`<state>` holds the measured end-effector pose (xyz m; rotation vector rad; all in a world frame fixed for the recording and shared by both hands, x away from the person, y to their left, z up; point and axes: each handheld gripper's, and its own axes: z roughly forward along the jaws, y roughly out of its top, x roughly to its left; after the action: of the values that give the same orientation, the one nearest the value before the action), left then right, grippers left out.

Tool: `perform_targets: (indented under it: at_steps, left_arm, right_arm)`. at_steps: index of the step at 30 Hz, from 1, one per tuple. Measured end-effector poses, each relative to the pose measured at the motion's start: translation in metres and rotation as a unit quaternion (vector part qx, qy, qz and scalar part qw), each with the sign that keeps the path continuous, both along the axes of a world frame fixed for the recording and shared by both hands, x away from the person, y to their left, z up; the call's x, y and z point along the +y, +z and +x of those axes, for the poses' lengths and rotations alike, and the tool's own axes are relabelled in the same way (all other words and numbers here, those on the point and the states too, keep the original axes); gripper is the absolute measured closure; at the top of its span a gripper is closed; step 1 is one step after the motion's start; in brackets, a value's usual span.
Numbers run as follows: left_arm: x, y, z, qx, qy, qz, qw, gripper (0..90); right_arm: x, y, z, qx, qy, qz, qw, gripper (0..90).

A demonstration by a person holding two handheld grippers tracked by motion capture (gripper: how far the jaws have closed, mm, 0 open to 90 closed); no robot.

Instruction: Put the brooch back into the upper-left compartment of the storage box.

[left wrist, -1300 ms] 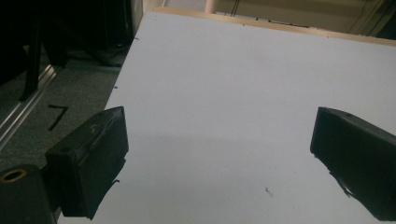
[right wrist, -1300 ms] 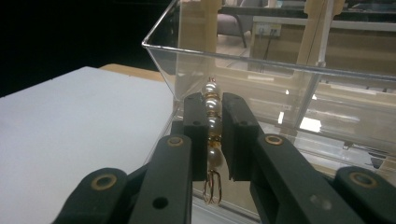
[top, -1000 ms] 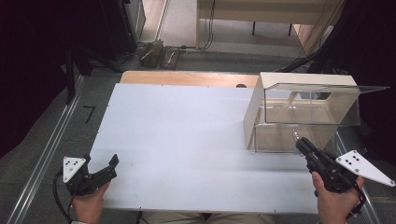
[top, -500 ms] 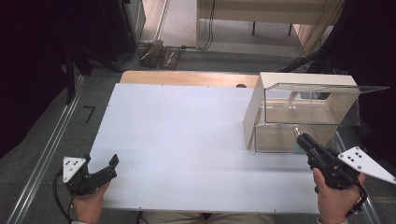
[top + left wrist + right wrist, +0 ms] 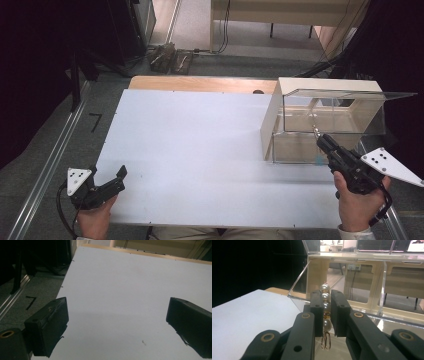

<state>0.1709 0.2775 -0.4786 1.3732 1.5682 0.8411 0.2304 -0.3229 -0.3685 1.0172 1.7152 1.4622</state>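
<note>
Fingers of right gripper [image 5: 326,312] clamped on pearl string [image 5: 325,306], edged slightly back from box [image 5: 330,125], probably repositioning; left gripper [image 5: 117,322] wide open, empty.

Your right gripper [image 5: 320,140], clamped on the pearl string [image 5: 325,305], has drifted a little: a second ago it sat slightly lower and nearer the front of the clear box [image 5: 330,125], then it slid a touch to the right. Now your right hand [image 5: 361,202] has eased it back left, its tip up against the box's front pane.
</note>
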Motion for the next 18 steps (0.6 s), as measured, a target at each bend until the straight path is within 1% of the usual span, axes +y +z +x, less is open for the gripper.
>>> perform_targets:
  at_steps: [3, 6, 10, 18]
  left_arm:
    - [0.0, 0.0, 0.0, 0.0, 0.0, 0.0, 1.0, 3.6]
    - [0.0, 0.0, 0.0, 0.0, -0.001, 0.0, 1.0, 3.5]
    - [0.0, 0.0, 0.0, 0.001, 0.0, 0.001, 1.0, 3.6]
    - [0.0, 0.0, 0.0, 0.001, -0.001, 0.001, 1.0, 3.6]
  right_arm:
    - [0.0, 0.002, 0.002, 0.002, -0.002, 0.001, 1.0, 79.6]
    - [0.0, 0.003, 0.008, 0.009, -0.002, 0.002, 1.0, 79.6]
    - [0.001, 0.004, 0.012, 0.014, -0.004, 0.004, 0.9999, 79.6]
    - [0.003, 0.007, 0.02, 0.015, -0.005, 0.006, 0.9999, 79.6]
